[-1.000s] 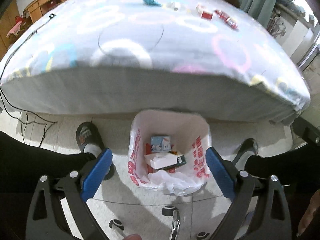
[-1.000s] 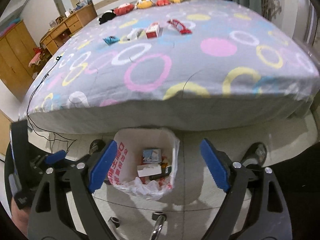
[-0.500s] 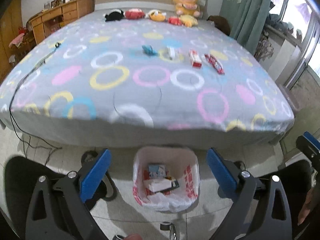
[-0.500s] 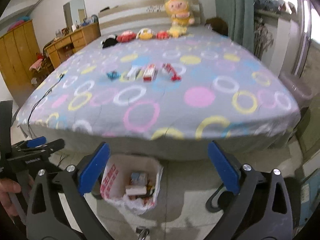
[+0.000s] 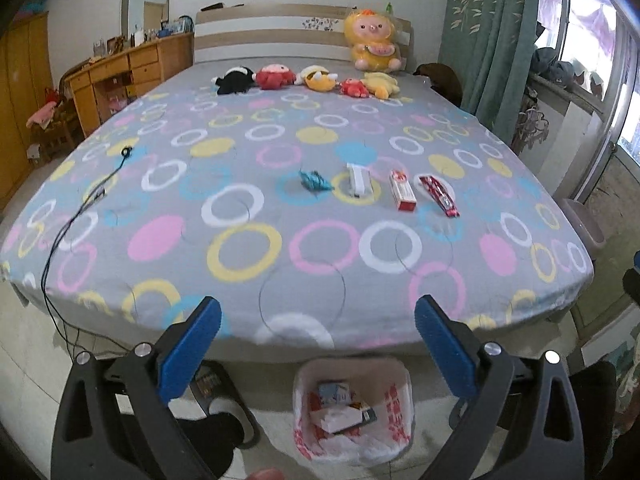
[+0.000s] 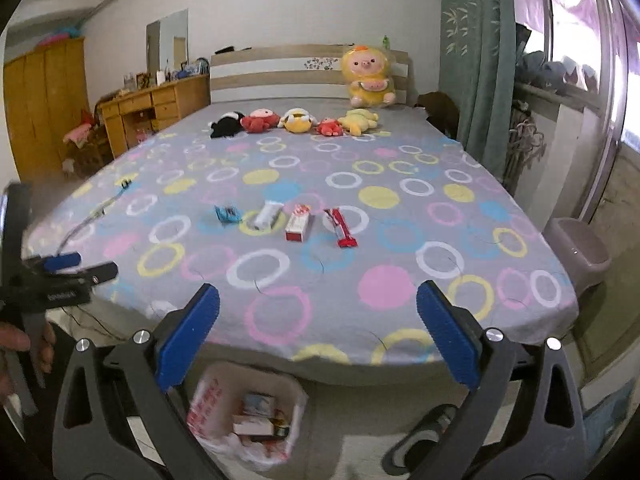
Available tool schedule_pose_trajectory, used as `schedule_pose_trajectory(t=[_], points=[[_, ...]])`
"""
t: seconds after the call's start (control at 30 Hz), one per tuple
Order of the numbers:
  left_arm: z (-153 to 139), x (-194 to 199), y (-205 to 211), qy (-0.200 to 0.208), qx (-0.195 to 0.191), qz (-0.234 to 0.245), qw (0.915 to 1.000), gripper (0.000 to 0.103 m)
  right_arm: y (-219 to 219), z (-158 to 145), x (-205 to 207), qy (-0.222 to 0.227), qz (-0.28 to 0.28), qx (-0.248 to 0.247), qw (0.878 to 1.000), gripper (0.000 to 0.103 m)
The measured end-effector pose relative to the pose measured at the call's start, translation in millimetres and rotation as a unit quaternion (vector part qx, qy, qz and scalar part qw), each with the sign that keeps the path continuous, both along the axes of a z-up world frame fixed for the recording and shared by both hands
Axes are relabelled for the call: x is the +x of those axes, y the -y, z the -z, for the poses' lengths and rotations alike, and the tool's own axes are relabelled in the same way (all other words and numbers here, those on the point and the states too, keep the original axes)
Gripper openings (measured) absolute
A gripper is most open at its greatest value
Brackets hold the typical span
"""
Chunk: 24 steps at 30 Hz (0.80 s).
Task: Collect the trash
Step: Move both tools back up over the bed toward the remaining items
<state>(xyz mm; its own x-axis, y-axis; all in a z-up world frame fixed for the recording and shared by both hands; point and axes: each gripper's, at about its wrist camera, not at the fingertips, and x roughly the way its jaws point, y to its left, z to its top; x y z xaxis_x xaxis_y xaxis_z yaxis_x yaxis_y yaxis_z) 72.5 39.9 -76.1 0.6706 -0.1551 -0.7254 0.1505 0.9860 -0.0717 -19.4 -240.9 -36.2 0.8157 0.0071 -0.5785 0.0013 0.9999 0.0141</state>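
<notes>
Several pieces of trash lie in a row on the bed: a blue crumpled wrapper [image 5: 314, 180] [image 6: 227, 213], a white box [image 5: 356, 179] [image 6: 267, 216], a red-and-white box [image 5: 403, 196] [image 6: 299, 224] and a red wrapper [image 5: 438, 194] [image 6: 342, 227]. A white bin [image 5: 394, 372] [image 6: 208, 400] lined with a red-printed bag stands on the floor at the bed's foot, with boxes inside. My left gripper [image 5: 316, 344] and right gripper [image 6: 318, 340] are both open and empty, raised above the bed's near edge. The left gripper also shows in the right wrist view [image 6: 60, 272].
Plush toys [image 5: 312, 78] line the headboard. A black cable [image 5: 84, 204] runs over the bed's left side. A wooden dresser [image 5: 128, 76] stands left, green curtains [image 5: 492, 40] and a grey lidded bin [image 6: 576, 256] right. The person's slippered foot [image 5: 224, 400] is beside the white bin.
Both grippers rose and tilted up from over the bin, so the whole bed and the trash row are in view. Both stayed open and empty.
</notes>
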Motion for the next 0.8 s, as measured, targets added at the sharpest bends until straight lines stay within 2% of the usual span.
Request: schedule_pose_trajectory(t=[0.13, 0.23, 0.57, 0.63, 0.8], points=[[-11.2, 17.7, -1.8, 0.009, 0.003, -0.002, 1.0, 0.095, 5.7, -22.4, 16.5, 0.017, 0.009, 0.015, 1.0, 0.096], [-18.0, 35.2, -3.2, 0.009, 0.005, -0.003, 0.9999, 0.095, 12.4, -35.1, 33.2, 0.011, 0.015, 0.022, 1.0, 0.096], [-18.0, 105.4, 2.4, -0.011, 0.009, -0.001, 0.9999, 0.095, 12.6, -49.2, 107.1, 0.001, 0.02, -0.02, 1.0, 0.096], [-15.2, 119.4, 4.7, -0.018, 0.009, -0.001, 0.9998, 0.095, 12.7, -44.0, 124.6, -0.018, 0.018, -0.031, 0.999, 0.096], [-4.3, 163.5, 13.9, -0.039, 0.011, -0.008, 0.9992, 0.095, 13.9, -29.6, 177.2, -0.081, -0.013, -0.011, 0.997, 0.096]])
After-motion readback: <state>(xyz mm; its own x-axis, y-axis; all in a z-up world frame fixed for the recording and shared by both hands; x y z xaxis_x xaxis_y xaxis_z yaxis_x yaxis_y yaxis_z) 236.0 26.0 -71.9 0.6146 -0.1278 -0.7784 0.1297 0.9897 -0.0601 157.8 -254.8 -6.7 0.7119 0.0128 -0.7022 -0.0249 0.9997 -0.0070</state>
